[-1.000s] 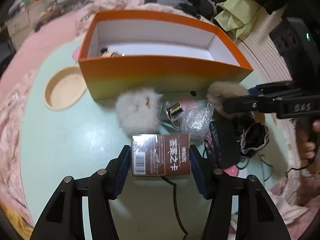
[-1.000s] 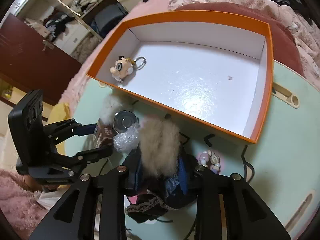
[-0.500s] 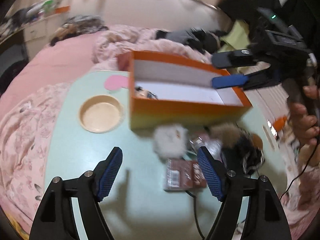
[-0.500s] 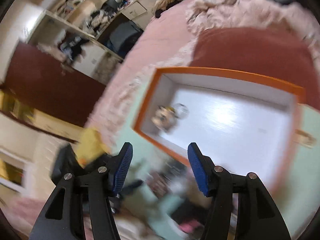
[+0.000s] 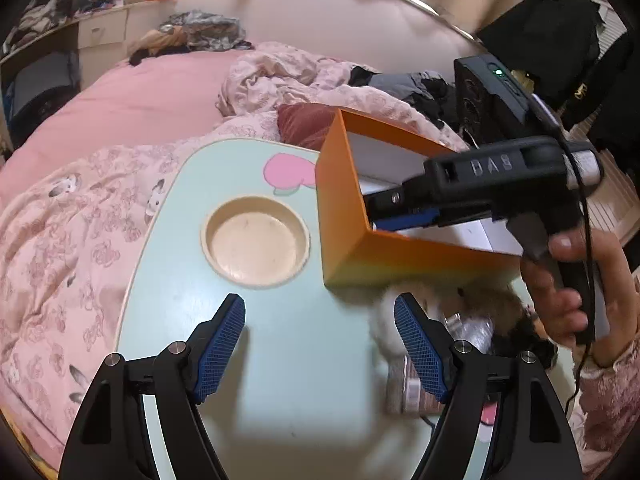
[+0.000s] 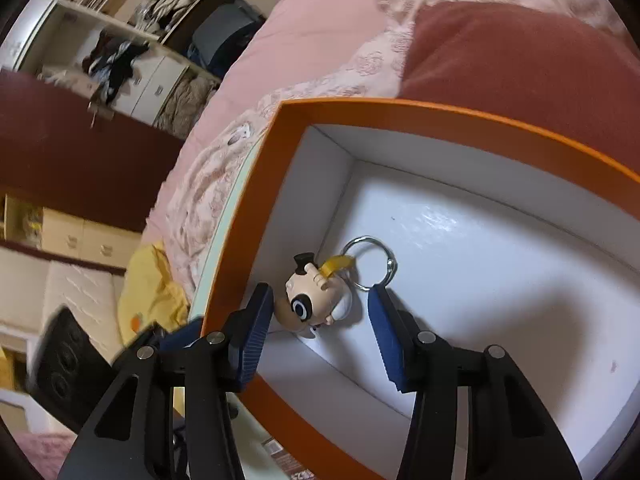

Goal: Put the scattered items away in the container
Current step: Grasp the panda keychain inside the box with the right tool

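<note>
The orange box (image 6: 404, 110) with a white inside stands on the pale green table (image 5: 304, 360). A cartoon-head keychain (image 6: 316, 300) lies in the box's near left corner. My right gripper (image 6: 320, 304) hangs over that corner, jaws closing. The keychain shows between its blue pads, which do not touch it. In the left wrist view the right gripper (image 5: 378, 212) reaches over the box (image 5: 344, 208). My left gripper (image 5: 320, 310) is open over bare table with nothing between its fingers. A white fluffy ball (image 5: 384, 320), a brown fluffy ball (image 5: 488, 300) and a brown card packet (image 5: 402, 390) lie in front of the box.
A round cup recess (image 5: 256, 242) is sunk in the table left of the box. A person's hand (image 5: 568, 284) holds the right gripper's handle. Pink bedding (image 5: 72, 216) surrounds the table, and a dark red cushion (image 6: 520, 64) lies behind the box.
My left gripper drew back and left from the brown card packet, now empty. My right gripper let go of the brown fluffy ball, left it on the table, and moved over the box.
</note>
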The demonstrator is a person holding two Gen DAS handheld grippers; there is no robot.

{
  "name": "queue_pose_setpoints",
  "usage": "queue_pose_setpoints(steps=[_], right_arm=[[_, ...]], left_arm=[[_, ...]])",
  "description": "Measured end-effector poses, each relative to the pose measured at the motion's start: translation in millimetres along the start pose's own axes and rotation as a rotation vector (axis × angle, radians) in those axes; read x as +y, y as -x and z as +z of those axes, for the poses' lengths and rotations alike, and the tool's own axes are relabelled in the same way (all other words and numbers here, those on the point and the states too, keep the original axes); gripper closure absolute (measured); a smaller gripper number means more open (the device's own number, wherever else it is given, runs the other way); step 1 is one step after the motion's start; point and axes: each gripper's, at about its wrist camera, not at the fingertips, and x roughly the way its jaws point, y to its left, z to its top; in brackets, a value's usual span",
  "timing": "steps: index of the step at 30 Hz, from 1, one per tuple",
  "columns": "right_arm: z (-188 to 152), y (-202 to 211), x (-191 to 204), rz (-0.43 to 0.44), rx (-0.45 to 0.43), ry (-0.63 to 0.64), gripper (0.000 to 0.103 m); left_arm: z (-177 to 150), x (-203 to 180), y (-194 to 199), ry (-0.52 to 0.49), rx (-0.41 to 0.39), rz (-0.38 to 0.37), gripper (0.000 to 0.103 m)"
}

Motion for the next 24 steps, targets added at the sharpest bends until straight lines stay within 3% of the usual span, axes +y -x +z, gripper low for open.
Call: queue_pose_setpoints(steps=[5,10,14,15,16,21,24], right_arm=[[-6.9,2.9,22.4,-0.111,-0.028,0.124,0.06],[-9.1,1.6,27.6,-0.129,-0.023,0.163,0.06],[-3.2,4.4,16.8,-0.076,-0.024,0.126,0.061],[-2.1,8.1,9.3,-0.046,-0.037,0.099,0.072],[-0.1,10.2,5.0,-0.021,-0.04,0.083,0.076],[-3.0,37.2,-12.0,0.021,-0.086,0.01,0.076],[-3.6,60.7,-7.1,-0.009,-0.163,0.034,0.076]], left_arm=[[6.9,-1.4,-1.2,0.005,-0.016,-0.031,0.026],[7.7,-3.4,-5.3,0.019,-0.007,-0.064,0.026],[9.1,-4.5,-7.4,0.025,-0.004,-0.071,0.026],[9.6,-4.7,-6.8,0.023,-0.009,-0.072,0.026],[10.1,-5.0,-6.1,0.022,-0.014,-0.071,0.026],[12.4,-4.4,-6.2,0.023,-0.013,-0.068,0.026],[13.4,-4.5,-5.7,0.031,-0.012,-0.065,0.026]])
